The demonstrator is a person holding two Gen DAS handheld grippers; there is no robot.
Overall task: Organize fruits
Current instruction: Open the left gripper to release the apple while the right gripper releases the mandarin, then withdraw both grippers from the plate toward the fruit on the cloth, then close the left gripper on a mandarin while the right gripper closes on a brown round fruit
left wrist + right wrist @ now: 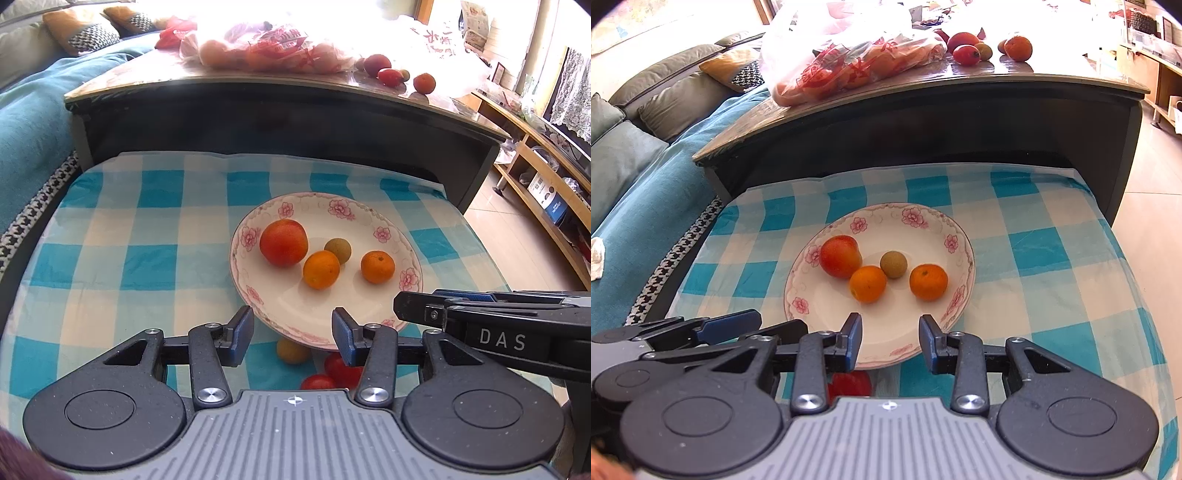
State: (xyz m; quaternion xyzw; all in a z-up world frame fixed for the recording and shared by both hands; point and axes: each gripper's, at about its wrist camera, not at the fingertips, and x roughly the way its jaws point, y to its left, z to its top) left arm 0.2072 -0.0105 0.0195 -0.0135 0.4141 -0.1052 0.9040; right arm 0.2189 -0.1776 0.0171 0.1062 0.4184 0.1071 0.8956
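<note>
Both the left gripper point(293, 336) and the right gripper point(890, 341) hover with jaws apart and empty over the near rim of a floral plate point(384, 218), which holds a peach point(283, 242), two oranges and a longan point(337, 250)

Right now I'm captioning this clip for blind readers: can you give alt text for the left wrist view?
A floral-rimmed plate on a blue checked cloth holds a red-orange fruit, two small oranges and a small brown fruit. The left gripper, jaws apart and empty, hovers at its near rim above small tomatoes.
</note>
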